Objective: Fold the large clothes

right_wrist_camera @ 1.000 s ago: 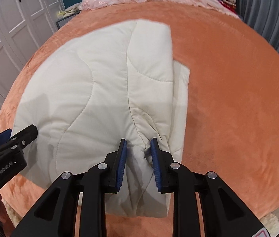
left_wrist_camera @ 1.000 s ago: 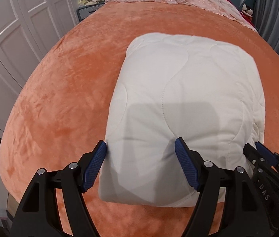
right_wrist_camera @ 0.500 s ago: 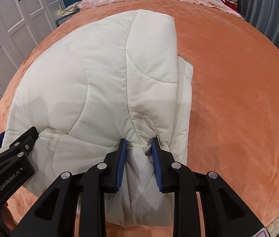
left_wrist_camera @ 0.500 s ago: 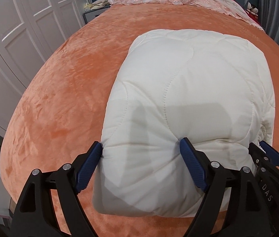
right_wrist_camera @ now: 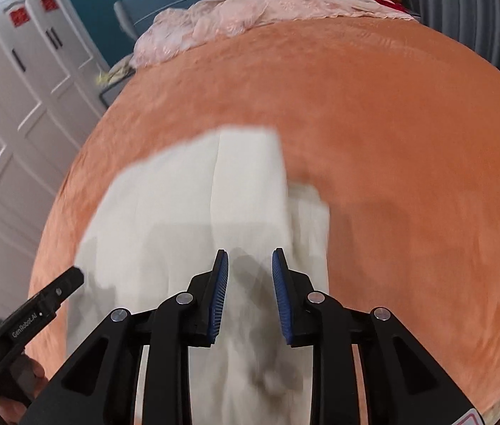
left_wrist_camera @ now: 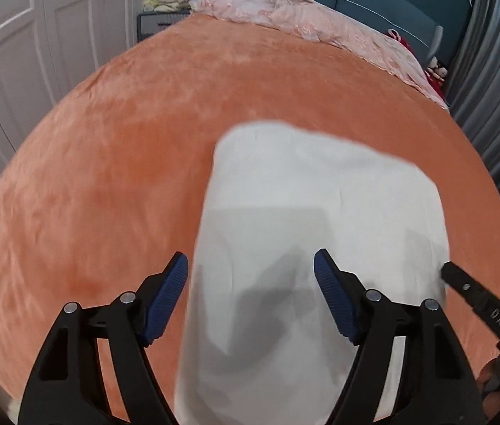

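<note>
Cream-white padded garment (left_wrist_camera: 320, 233): folded into a thick block, lying on the orange plush bedspread (left_wrist_camera: 115, 163); it fills the lower centre of both wrist views and runs off the bottom edge; its surface is blurred, so stitching cannot be made out.
Garment edges: in the right wrist view a narrower layer (right_wrist_camera: 312, 212) sticks out at the block's right side, lower than the top fold.
Left gripper (left_wrist_camera: 250, 301): black frame with blue ribbed pads, jaws spread wide, one pad over the garment's left edge and the other over its middle; nothing is held; whether the pads touch the cloth cannot be told.
Right gripper (right_wrist_camera: 250, 290): jaws parted by a moderate gap above the garment's near right part, no cloth pinched between the pads; its shadow falls on the cloth below.
Cross views: the right gripper's tip shows at the lower right of the left wrist view, the left gripper's tip at the lower left of the right wrist view.
Pink lace bedding (left_wrist_camera: 306, 17): bunched along the top of the frame, well apart from the garment.
White panelled wardrobe doors (left_wrist_camera: 37, 35): upper left.
Grey curtain (left_wrist_camera: 498, 88): right edge.
</note>
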The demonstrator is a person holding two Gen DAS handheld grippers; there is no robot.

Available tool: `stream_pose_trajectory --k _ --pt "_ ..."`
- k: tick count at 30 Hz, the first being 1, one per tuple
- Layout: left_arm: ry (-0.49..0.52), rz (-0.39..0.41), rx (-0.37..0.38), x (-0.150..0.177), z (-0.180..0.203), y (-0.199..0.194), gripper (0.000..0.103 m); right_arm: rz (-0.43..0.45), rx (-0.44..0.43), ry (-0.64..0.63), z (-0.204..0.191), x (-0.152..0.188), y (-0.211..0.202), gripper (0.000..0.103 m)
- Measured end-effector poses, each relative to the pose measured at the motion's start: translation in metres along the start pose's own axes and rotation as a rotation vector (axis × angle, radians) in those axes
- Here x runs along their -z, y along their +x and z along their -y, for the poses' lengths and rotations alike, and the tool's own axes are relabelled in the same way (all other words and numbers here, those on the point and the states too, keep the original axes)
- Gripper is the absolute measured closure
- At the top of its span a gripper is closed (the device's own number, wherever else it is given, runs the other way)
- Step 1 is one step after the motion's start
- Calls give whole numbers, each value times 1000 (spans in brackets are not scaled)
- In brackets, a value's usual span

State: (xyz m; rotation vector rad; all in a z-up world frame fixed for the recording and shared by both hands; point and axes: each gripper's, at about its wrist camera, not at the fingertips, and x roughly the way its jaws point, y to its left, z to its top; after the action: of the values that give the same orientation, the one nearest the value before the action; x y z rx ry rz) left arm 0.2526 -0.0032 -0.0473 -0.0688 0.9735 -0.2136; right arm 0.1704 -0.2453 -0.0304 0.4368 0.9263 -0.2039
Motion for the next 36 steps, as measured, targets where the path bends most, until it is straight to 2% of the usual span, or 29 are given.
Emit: stream_pose_trajectory --k 4,7,9,13,19,22,29,32,34,36 --pt "66 2 -47 -25 18 31 32 -17 46 12 -8 -22 39 79" --pt "83 3 -52 -26 28 57 31 -28 87 -7 -7 -19 71 79" --pt "90 31 -71 -23 32 68 26 -14 87 -11 -2 -13 84 79" --pt "82 77 -97 -14 31 82 22 7 59 12 7 -10 93 79" --pt "88 116 -130 -6 32 91 21 69 116 -37 -1 -4 102 79" --pt "96 123 -142 -5 33 93 21 86 117 -34 0 -1 103 79" --pt "109 114 -152 -1 34 83 21 68 117 -54 0 -2 98 78" --pt "127 81 -111 6 27 54 20 50 109 -79 -3 6 55 77" --pt "112 65 -70 23 17 27 20 67 65 -91 -4 23 23 75" --pt "103 30 -64 45 10 7 20 45 42 -120 -4 46 -2 75"
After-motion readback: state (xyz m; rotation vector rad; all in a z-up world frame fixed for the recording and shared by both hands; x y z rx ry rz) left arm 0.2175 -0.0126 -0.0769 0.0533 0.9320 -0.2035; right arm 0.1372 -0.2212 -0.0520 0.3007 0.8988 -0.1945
